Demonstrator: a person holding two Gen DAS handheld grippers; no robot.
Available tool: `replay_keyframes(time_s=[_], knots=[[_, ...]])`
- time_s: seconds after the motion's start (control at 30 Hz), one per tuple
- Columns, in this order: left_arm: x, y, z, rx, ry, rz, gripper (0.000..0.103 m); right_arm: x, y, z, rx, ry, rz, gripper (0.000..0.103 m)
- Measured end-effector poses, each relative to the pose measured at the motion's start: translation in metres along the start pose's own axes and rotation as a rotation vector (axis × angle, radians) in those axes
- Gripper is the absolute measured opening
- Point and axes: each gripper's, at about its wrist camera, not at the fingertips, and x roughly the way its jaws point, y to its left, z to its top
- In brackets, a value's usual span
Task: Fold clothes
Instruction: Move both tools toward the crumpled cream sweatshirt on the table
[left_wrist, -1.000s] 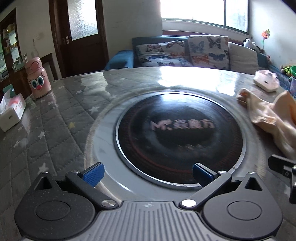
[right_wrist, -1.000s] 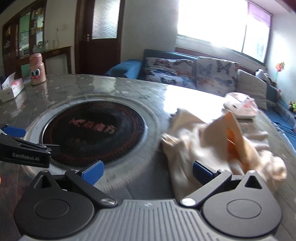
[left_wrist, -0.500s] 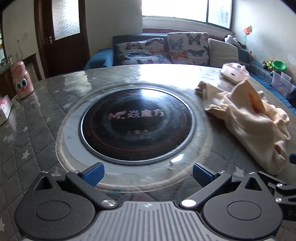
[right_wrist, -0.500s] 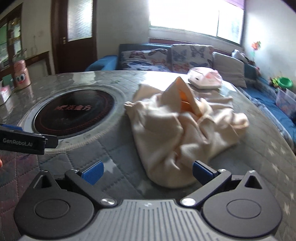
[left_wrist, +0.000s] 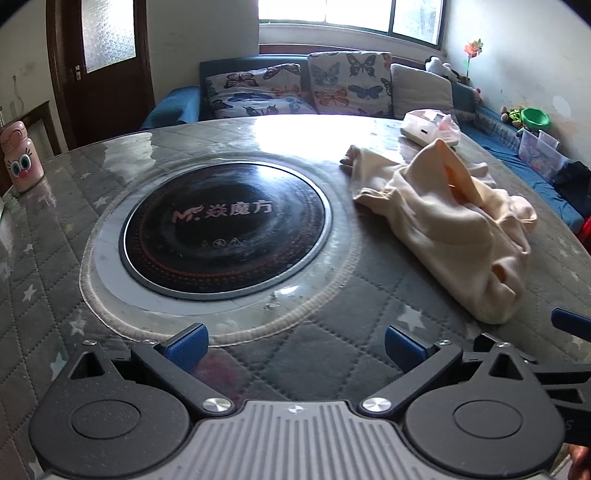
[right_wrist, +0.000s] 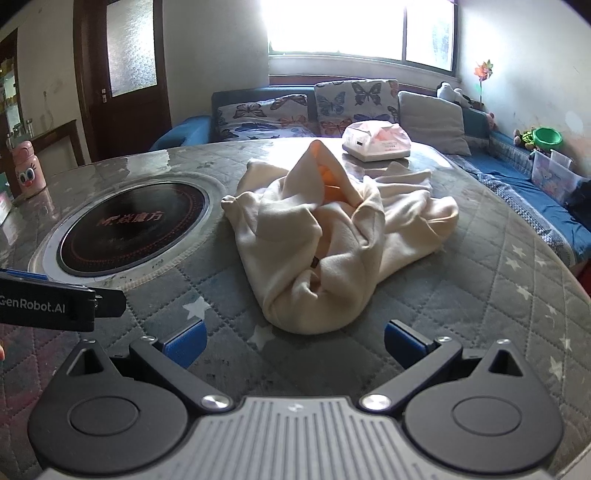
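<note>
We hold the left gripper (left_wrist: 293, 343) low and level over the desk (left_wrist: 332, 339), jaws wide apart and empty, aimed at the cooktop (left_wrist: 225, 229). Right gripper (right_wrist: 293, 339) sits level just beside it, jaws spread and empty, facing the garment (right_wrist: 332, 240). Garment lies crumpled on the desk right of the cooktop, just ahead of the right jaws, untouched.

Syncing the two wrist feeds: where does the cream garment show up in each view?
Left wrist: the cream garment lies crumpled at right of frame, right of the round black cooktop.
Right wrist: the garment sits at centre, straight ahead of the open right gripper, with the cooktop to its left.
Shared landmark: the cooktop set in the table; the pink tissue pack behind the garment also shows in both.
</note>
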Motion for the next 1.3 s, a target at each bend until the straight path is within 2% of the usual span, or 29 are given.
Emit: replay_keyframes(time_s=[0.57, 1.3], knots=[[-0.008, -0.021, -0.006, 0.066, 0.002, -0.015, 0.103, -0.006, -0.006, -0.010, 0.026, 0.027, -0.016, 0.103], [-0.006, -0.031, -0.003, 0.081, 0.013, -0.022, 0.103, -0.002, -0.021, -0.013, 0.070, 0.044, -0.027, 0.103]])
